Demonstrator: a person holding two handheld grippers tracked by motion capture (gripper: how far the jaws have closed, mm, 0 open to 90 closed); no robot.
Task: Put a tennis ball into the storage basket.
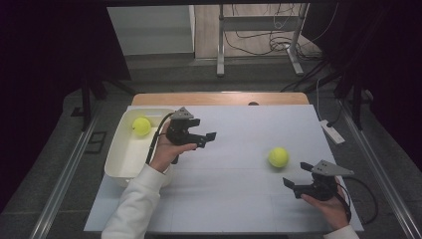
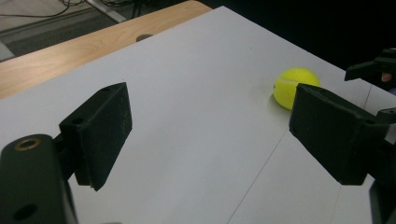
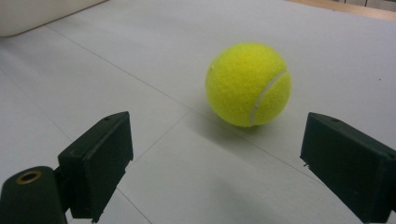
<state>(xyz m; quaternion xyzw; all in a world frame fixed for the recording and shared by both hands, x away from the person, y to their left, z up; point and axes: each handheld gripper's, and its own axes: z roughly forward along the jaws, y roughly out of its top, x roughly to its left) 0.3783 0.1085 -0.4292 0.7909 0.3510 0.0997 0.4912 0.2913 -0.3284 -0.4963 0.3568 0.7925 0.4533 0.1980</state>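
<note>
a: high view first. where's the loose ball point(image 1: 278, 157)?

b: on the white bench point(image 1: 239, 199), well to the right of the tub point(image 1: 117, 157). a second ball point(image 1: 141, 126) already lies in the tub's far corner, so i'd judge the job is gathering balls into it.

a: and the right tool point(image 1: 298, 181)?

b: just right of the loose ball and nearer the person, its jaws apart with nothing between them. in the right gripper view the ball sits ahead of the gap, not yet inside, so it looks lined up for a straight push forward and a squeeze.

a: the left tool point(image 1: 209, 137)?

b: held up just beside the tub's right edge, jaws apart and empty too. it points across toward the loose ball, which lies well away from it. i think it's simply keeping out of the way.

a: any risk?

b: a round ball may roll if one jaw nudges it first.
</note>
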